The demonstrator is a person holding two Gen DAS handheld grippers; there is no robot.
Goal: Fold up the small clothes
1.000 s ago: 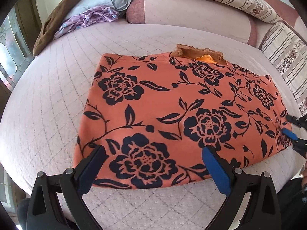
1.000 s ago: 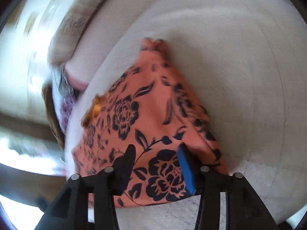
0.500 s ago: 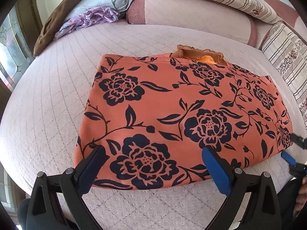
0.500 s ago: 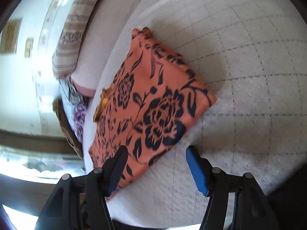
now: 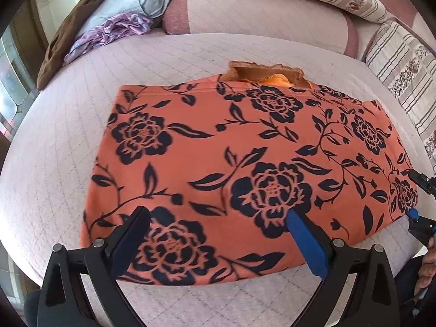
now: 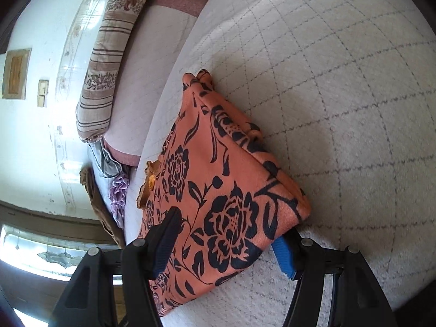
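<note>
orange garment [image 5: 245,150] with navy flowers, pale grid-quilted bedspread [image 5: 68,136], beige striped pillows [image 5: 403,62].

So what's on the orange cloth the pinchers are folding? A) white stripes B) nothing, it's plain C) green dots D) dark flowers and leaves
D: the orange garment lying on the quilted bed cover is printed all over with dark navy flowers, leaves and vines, seen in both wrist views.

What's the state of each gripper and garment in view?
Left gripper: open, empty, over the garment's near edge.
Right gripper: open, straddling the garment's corner, not clamped.
Floral garment: folded, flat on the bed.
Purple cloth: crumpled, unfolded.
Brown cloth: unfolded, draped at the far edge.
</note>
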